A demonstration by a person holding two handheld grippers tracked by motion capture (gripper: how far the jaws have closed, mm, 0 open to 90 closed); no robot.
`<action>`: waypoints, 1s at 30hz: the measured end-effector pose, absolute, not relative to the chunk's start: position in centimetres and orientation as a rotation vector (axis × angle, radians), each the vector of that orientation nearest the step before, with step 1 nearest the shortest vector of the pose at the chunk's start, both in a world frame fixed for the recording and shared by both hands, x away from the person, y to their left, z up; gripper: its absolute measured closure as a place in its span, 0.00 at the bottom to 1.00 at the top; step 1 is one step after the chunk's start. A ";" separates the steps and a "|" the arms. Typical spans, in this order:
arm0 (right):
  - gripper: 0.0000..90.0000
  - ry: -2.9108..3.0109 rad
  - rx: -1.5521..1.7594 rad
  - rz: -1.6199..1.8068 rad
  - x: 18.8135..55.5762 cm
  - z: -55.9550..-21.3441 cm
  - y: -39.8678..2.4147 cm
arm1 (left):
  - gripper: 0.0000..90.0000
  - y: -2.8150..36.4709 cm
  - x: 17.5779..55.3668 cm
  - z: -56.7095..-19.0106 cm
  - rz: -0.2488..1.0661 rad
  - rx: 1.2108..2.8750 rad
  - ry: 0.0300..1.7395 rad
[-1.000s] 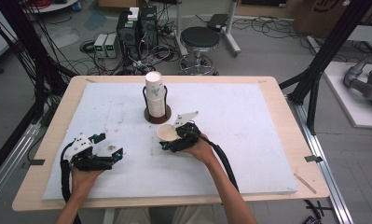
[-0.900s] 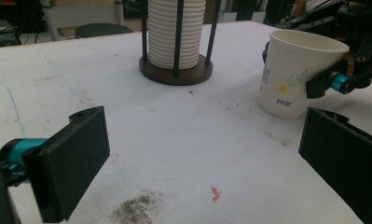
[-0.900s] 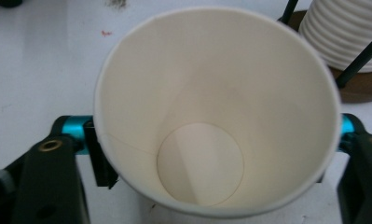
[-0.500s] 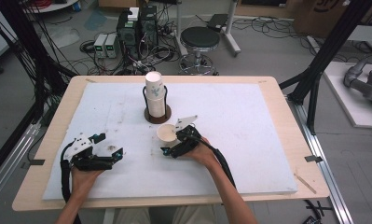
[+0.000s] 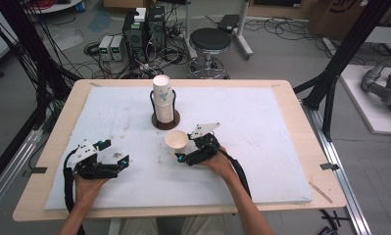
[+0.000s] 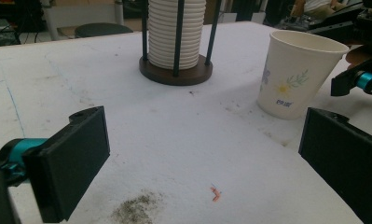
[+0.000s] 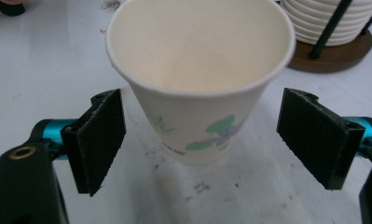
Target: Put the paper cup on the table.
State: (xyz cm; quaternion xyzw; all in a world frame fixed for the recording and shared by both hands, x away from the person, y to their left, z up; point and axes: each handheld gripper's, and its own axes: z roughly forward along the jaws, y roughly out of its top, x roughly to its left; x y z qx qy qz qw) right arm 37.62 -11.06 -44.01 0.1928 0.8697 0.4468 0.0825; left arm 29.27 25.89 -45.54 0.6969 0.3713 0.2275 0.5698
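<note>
Cup: the paper cup (image 7: 197, 79) stands upright on the white mat (image 5: 261, 147), mouth up, just in front of the holder, so I'd call it set down where it was meant to go.
Right gripper: my right gripper (image 7: 200, 140) has just been opening; its jaws now stand wide on either side of the cup with clear gaps, pads off the wall. It holds nothing.
Why so wide: I judge the gap lets me back away without tipping a light cup.
Left gripper: left gripper (image 6: 197, 154) rests low on the mat, jaws spread, empty, parked clear of the work.
Stack: the cup stack (image 5: 162, 98) sits in its rod holder (image 5: 165, 120) behind the cup, near but apart.
</note>
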 end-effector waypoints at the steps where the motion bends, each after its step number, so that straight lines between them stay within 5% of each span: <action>1: 0.18 2.593 0.583 1.340 37.6 -44.0 -11.3 | 0.02 25.9 29.3 -45.5 0.534 1.636 0.871; 30: 0.18 2.266 0.904 1.389 33.5 -43.6 -23.3 | 0.02 26.0 29.2 -45.6 0.546 1.625 0.868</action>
